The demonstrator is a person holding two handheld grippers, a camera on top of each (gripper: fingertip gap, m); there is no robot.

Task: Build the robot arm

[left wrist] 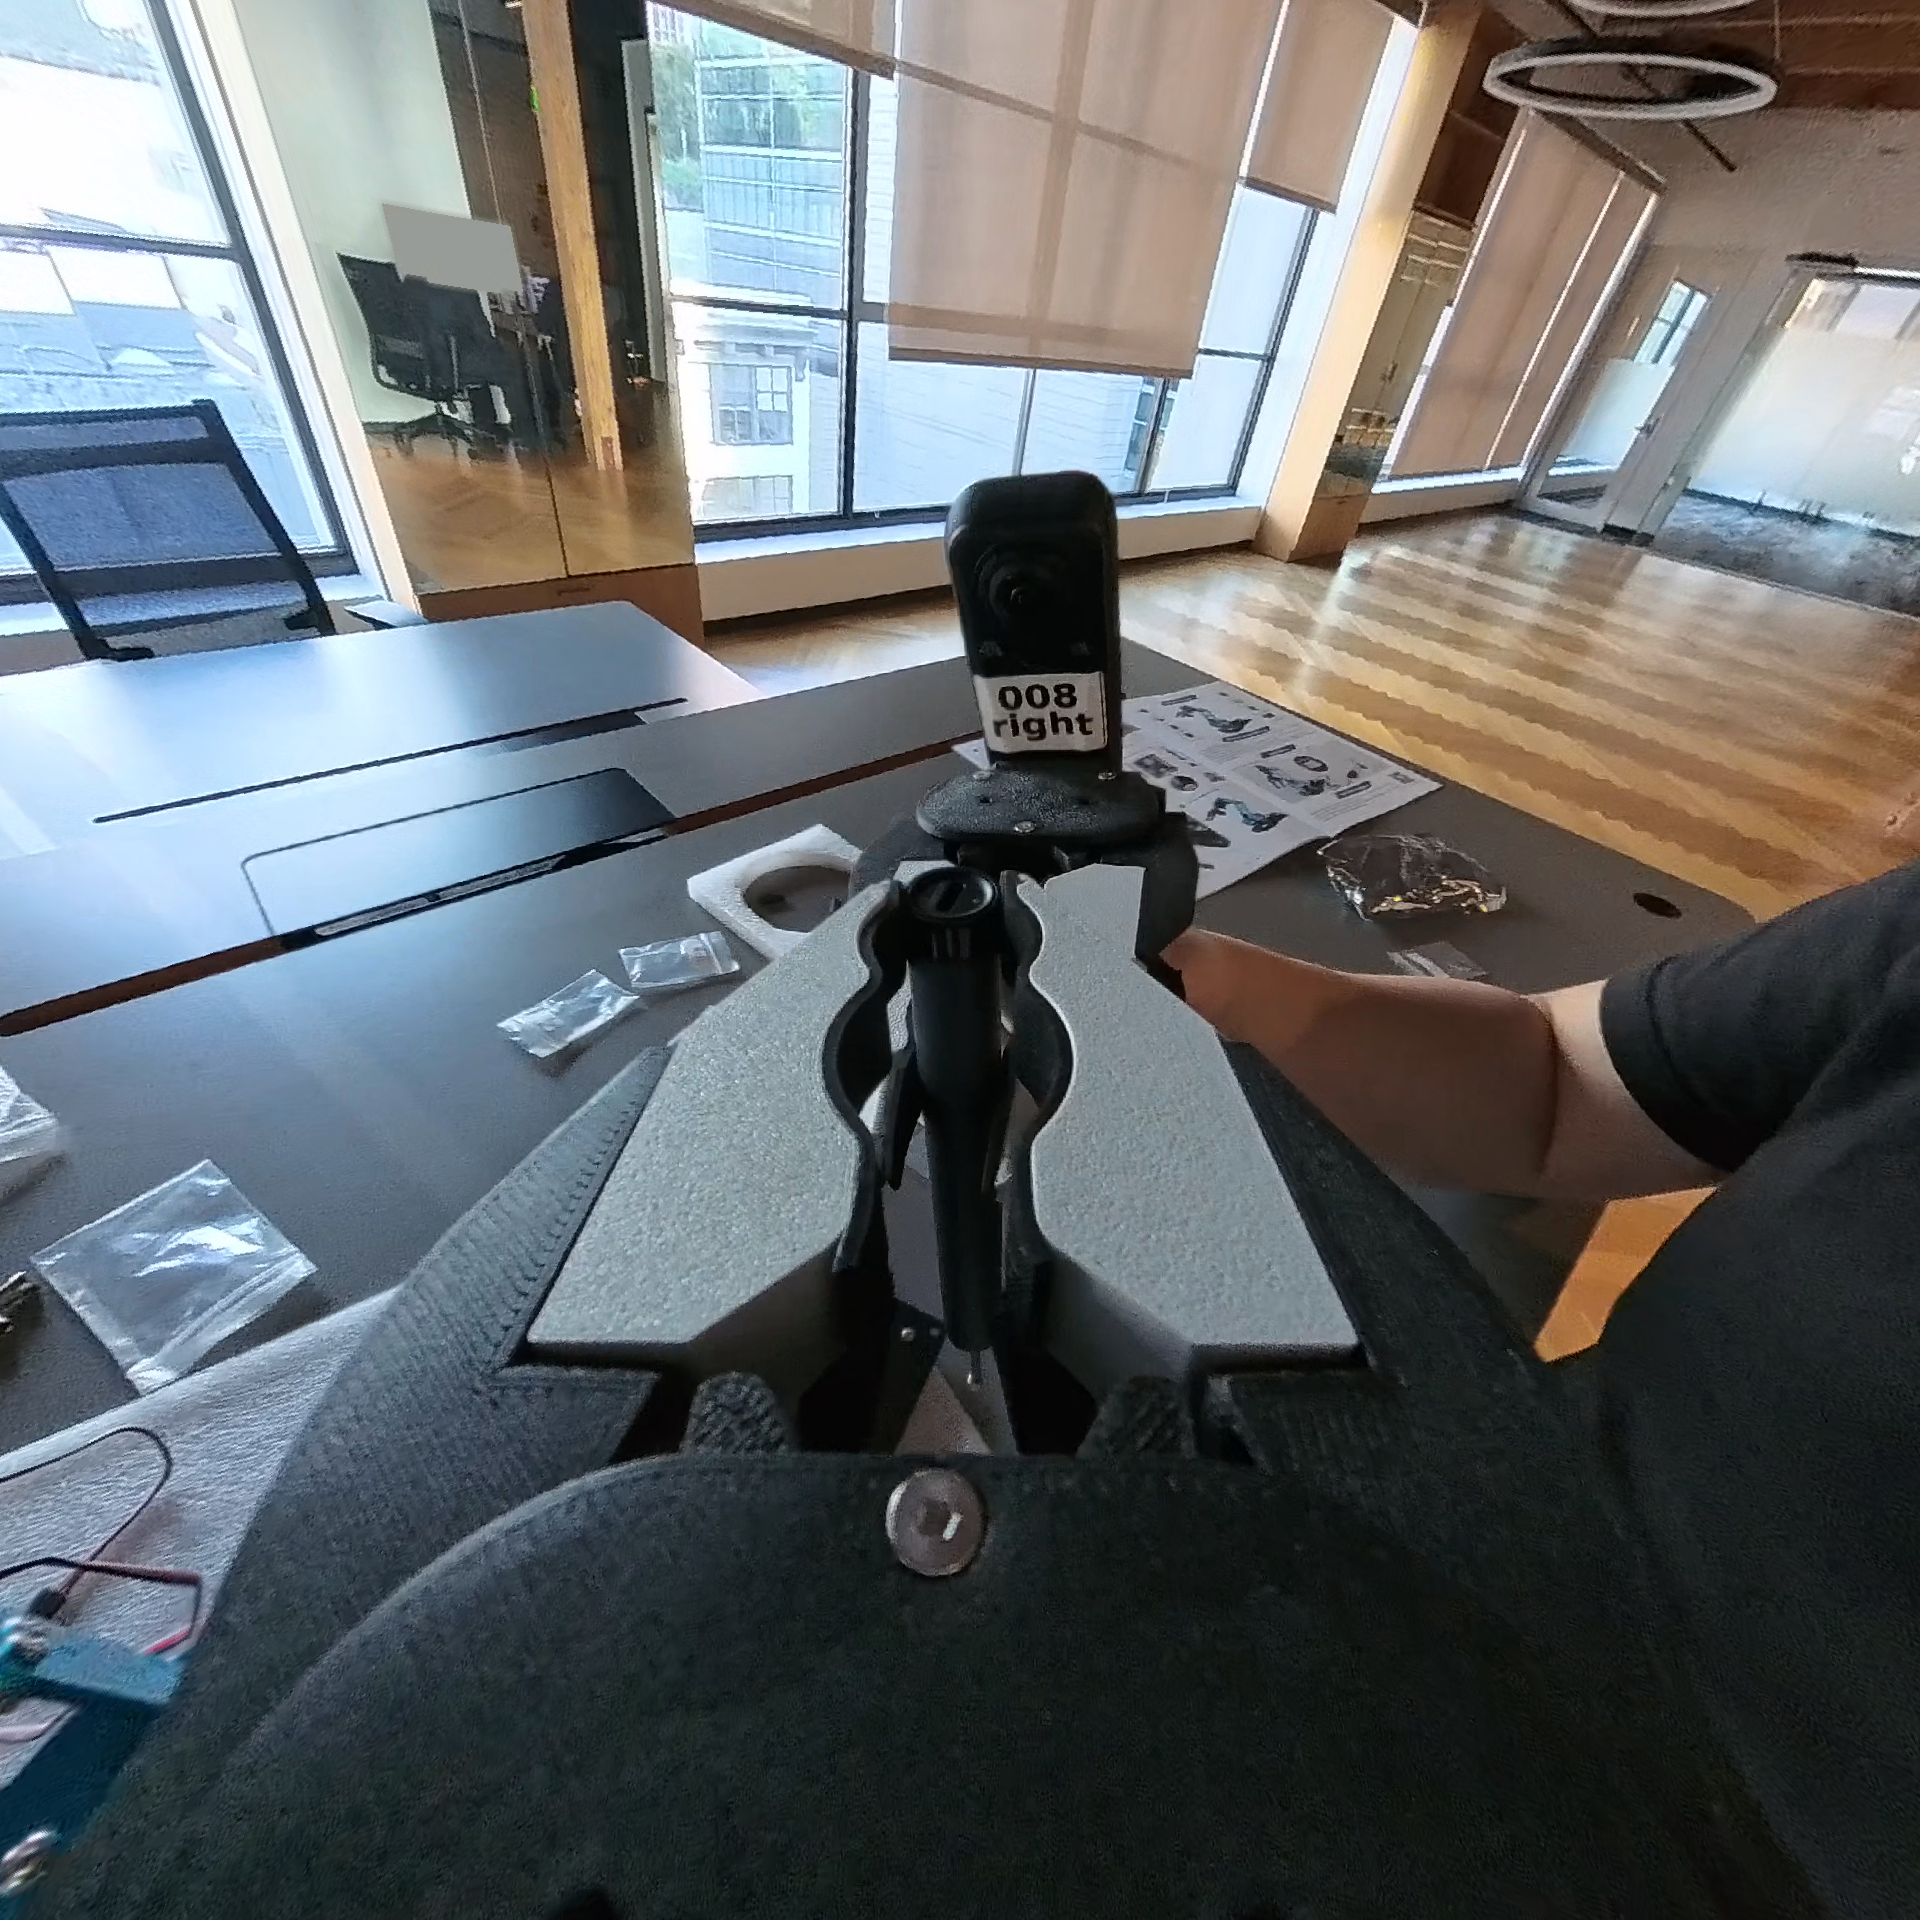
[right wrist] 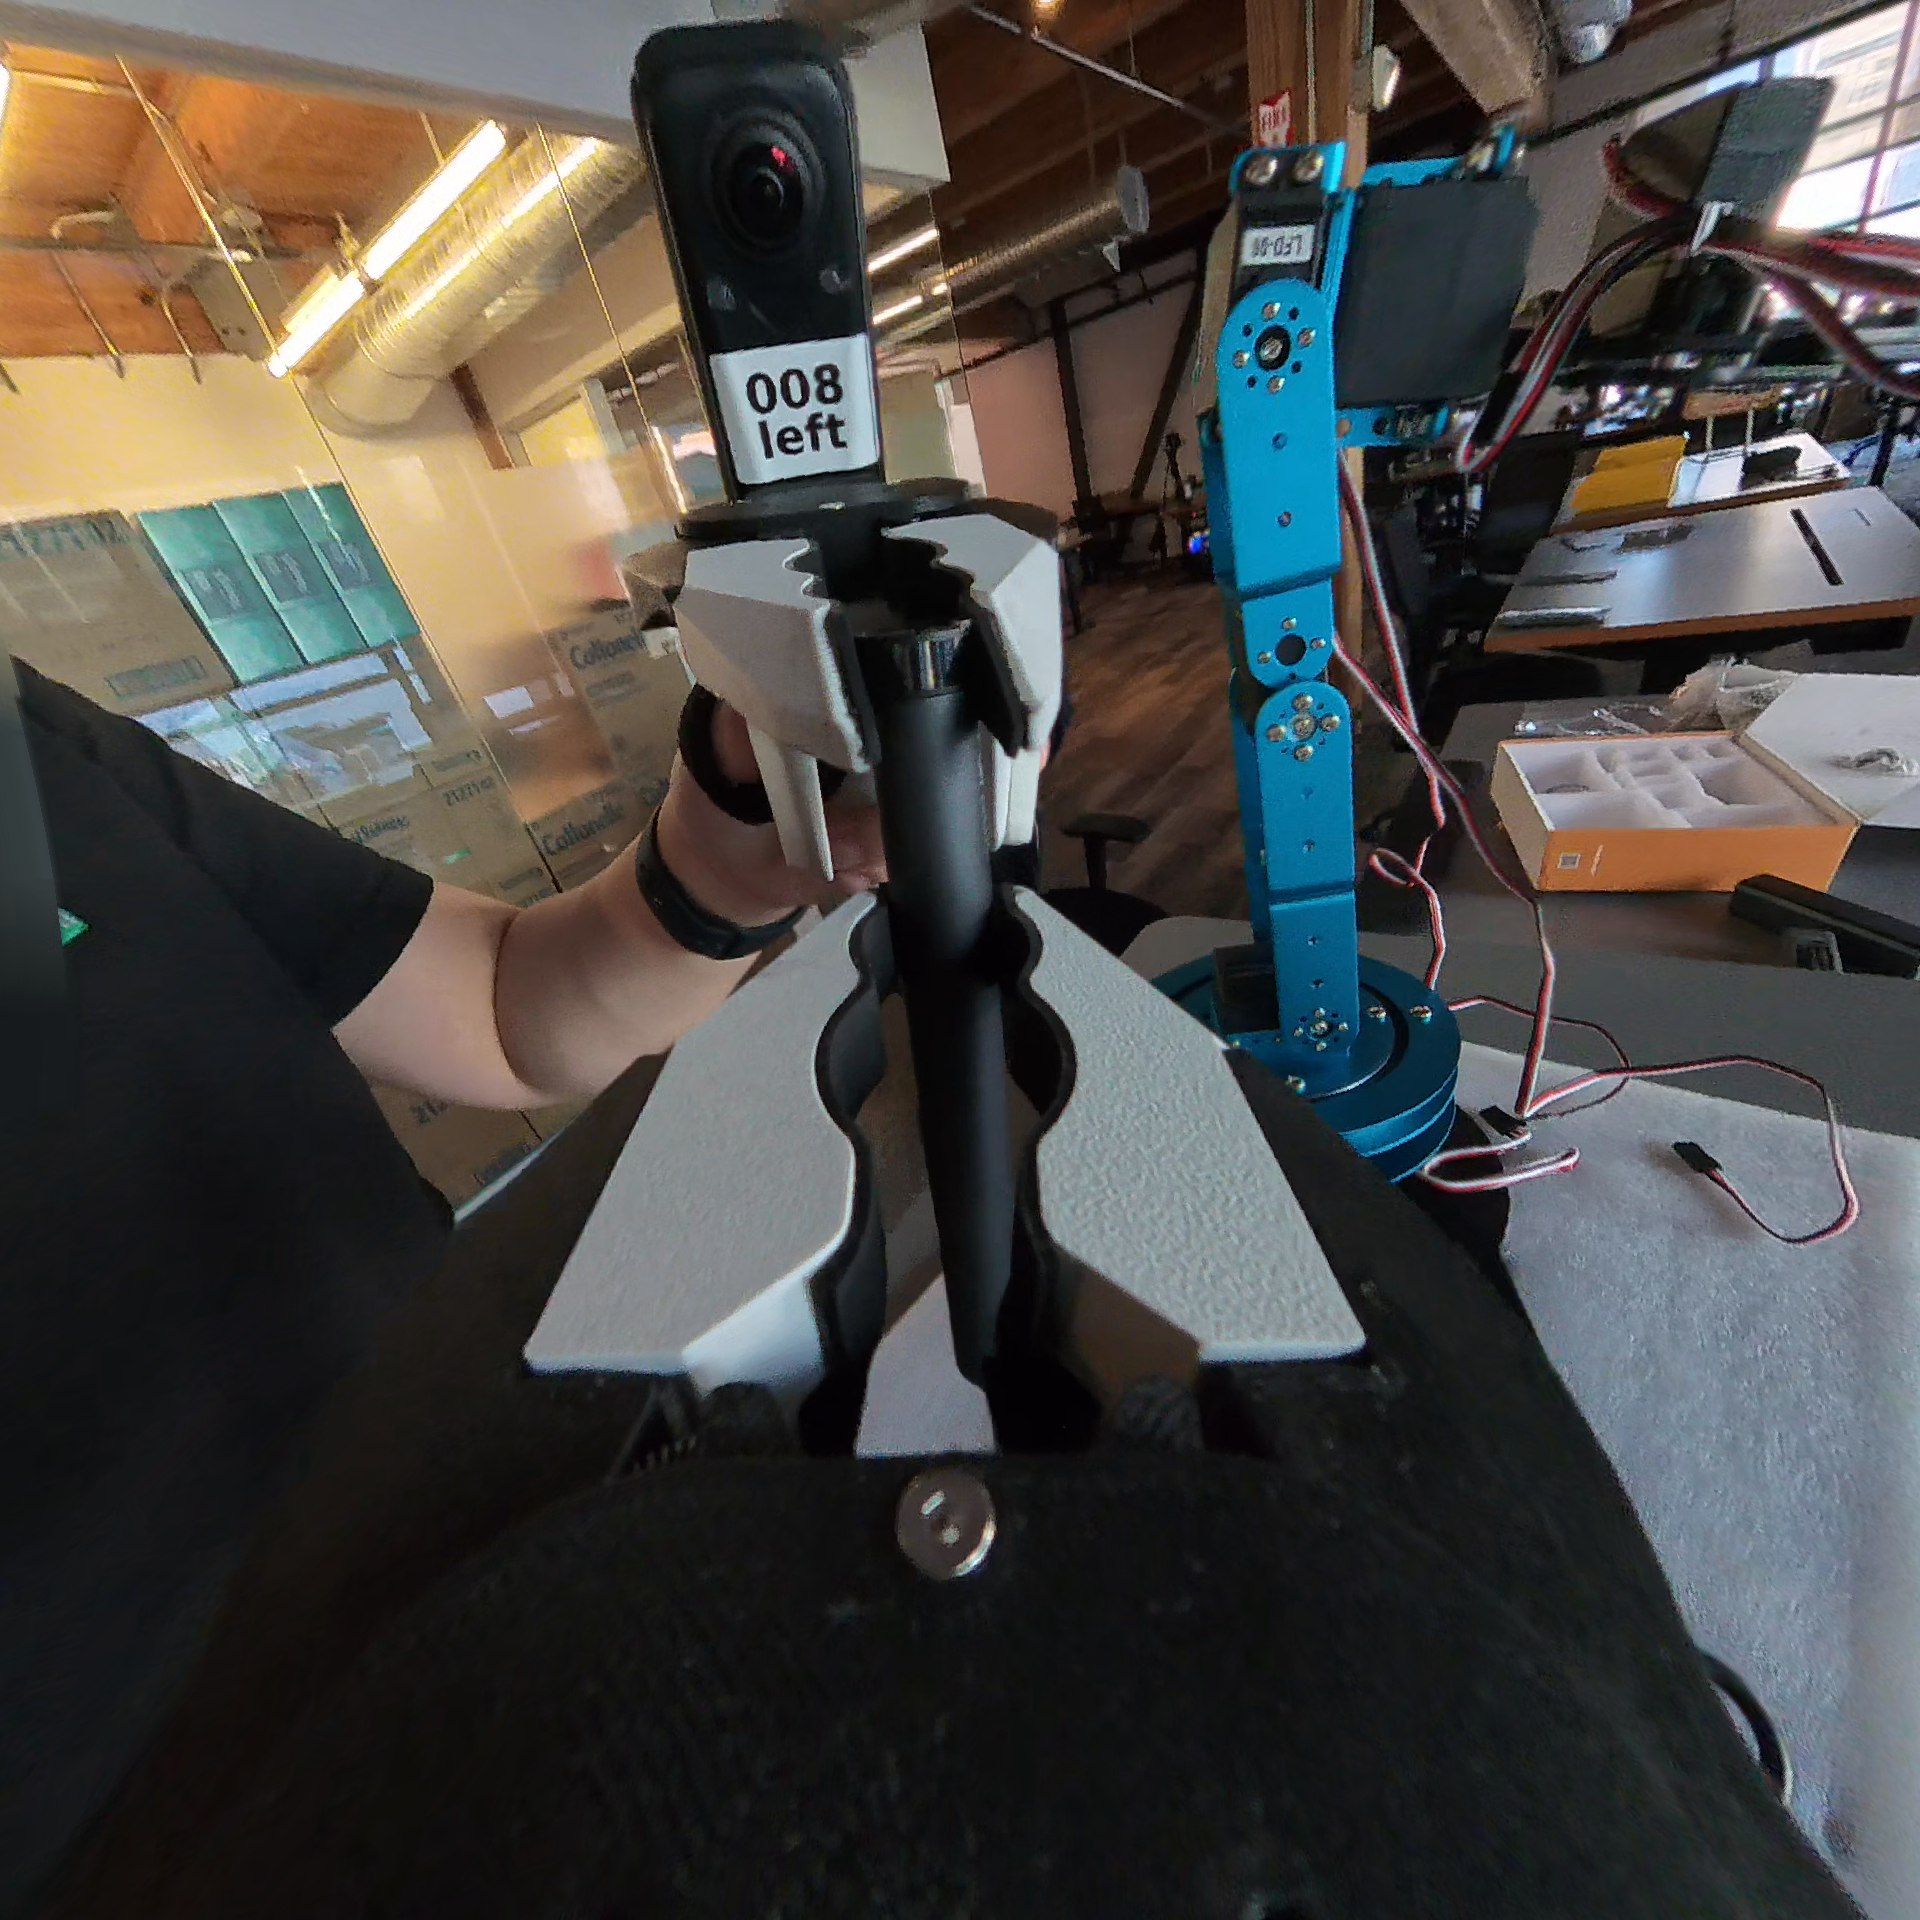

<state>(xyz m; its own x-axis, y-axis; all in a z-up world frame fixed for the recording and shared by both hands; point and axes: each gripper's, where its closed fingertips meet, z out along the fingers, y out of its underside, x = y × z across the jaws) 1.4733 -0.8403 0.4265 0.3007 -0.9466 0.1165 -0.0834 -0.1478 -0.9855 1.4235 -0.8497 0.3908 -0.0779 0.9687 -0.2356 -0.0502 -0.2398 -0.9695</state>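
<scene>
A black precision screwdriver (left wrist: 951,1091) with a round cap is held in the air between both grippers. In the left wrist view it lies along my left gripper (left wrist: 961,904), cap at the fingertips and thin metal tip back near the palm. The grey fingers (left wrist: 748,1122) are closed against it. My right gripper (left wrist: 1039,831) faces it just beyond. In the right wrist view my right gripper (right wrist: 945,914) is closed around the screwdriver's black handle (right wrist: 951,1091). The left gripper (right wrist: 894,582) clamps the far end, near a shiny band.
A blue robot arm (right wrist: 1299,727) with red-white-black wires (right wrist: 1766,1174) stands on a white cloth at the right. An orange box with white foam (right wrist: 1662,800) lies behind it. The dark table (left wrist: 364,1039) holds plastic bags (left wrist: 171,1268), a foam piece (left wrist: 727,883), an instruction sheet (left wrist: 1247,769) and a foil bag (left wrist: 1413,878). Some 6 centimeters of space lies between my two pairs of fingers.
</scene>
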